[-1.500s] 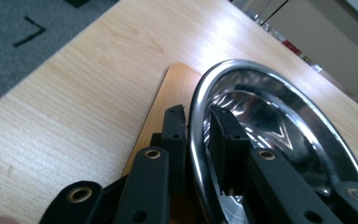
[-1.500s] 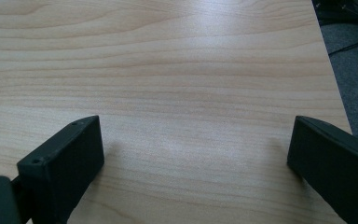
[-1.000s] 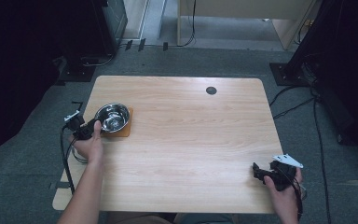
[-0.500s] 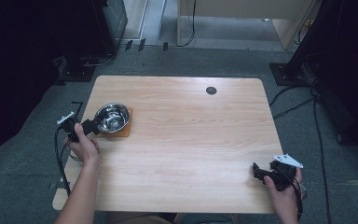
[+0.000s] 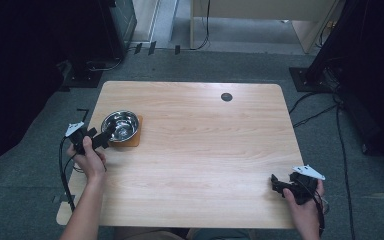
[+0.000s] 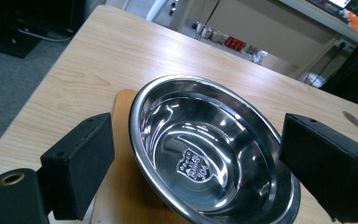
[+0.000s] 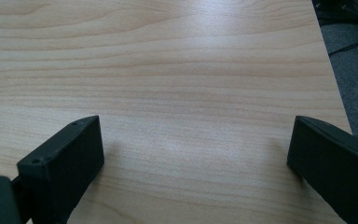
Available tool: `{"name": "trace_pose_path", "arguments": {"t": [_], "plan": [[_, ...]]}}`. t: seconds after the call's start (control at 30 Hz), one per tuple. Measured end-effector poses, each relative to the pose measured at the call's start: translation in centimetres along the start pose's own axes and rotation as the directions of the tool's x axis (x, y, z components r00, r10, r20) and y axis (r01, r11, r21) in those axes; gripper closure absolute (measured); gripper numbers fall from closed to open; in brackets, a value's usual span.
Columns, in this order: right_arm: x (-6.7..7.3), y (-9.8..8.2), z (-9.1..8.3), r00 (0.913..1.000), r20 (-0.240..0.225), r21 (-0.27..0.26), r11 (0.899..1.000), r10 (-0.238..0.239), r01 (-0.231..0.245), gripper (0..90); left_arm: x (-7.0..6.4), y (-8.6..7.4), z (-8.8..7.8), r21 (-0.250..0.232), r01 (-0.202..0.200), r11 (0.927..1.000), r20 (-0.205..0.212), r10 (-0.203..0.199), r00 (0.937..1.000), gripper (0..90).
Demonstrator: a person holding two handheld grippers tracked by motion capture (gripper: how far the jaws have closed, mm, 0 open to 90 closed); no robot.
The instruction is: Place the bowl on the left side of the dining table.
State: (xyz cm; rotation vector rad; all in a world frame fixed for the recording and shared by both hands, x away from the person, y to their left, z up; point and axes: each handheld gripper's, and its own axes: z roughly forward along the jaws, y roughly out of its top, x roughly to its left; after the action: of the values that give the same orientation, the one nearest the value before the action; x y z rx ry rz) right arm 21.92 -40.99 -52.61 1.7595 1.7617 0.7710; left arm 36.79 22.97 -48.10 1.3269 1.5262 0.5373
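A shiny round stainless-steel bowl (image 6: 209,154), its floor stamped with a shield-shaped emblem whose lettering is too small to read, sits on a thin orange-brown wooden mat (image 5: 132,137) at the light wood-grain desk's (image 5: 205,160) left side. The left gripper (image 5: 102,137) has its fingers apart beside the bowl's rim; the right gripper (image 5: 276,184), fingers apart, rests near the desk's right front corner.

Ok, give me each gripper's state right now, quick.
Left gripper: open, fingers either side of the steel bowl, not gripping it.
Right gripper: open, holding nothing, over bare table.
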Motion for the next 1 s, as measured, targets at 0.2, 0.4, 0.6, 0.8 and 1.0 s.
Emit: {"name": "trace_pose_path", "arguments": {"t": [0.2, 0.4, 0.6, 0.8, 1.0], "plan": [[0.0, 0.0, 0.0, 1.0, 0.0, 0.0, 1.0, 0.0, 0.0, 3.1, 0.0, -0.5, -0.4, 0.004, -0.017, 0.9998, 0.0, 0.017, 0.9999, 10.0], [0.0, 0.0, 0.0, 1.0, 0.0, 0.0, 1.0, 0.0, 0.0, 3.1, -0.1, -0.7, -0.9, -0.001, -0.028, 0.9996, -0.006, 0.028, 0.9996, 10.0], [0.0, 0.0, 0.0, 1.0, 0.0, 0.0, 1.0, 0.0, 0.0, 3.1, -0.5, -0.7, -1.3, -0.008, -0.048, 0.9988, -0.003, 0.048, 0.9988, 10.0], [0.0, 0.0, 0.0, 1.0, 0.0, 0.0, 1.0, 0.0, 0.0, 3.1, -0.7, -1.1, -1.7, -0.004, -0.061, 0.9981, 0.007, 0.061, 0.9981, 9.5], [0.0, 0.0, 0.0, 1.0, 0.0, 0.0, 1.0, 0.0, 0.0, 3.1, -0.9, -1.7, -2.3, -0.003, -0.074, 0.9973, 0.014, 0.074, 0.9972, 9.3]]}}
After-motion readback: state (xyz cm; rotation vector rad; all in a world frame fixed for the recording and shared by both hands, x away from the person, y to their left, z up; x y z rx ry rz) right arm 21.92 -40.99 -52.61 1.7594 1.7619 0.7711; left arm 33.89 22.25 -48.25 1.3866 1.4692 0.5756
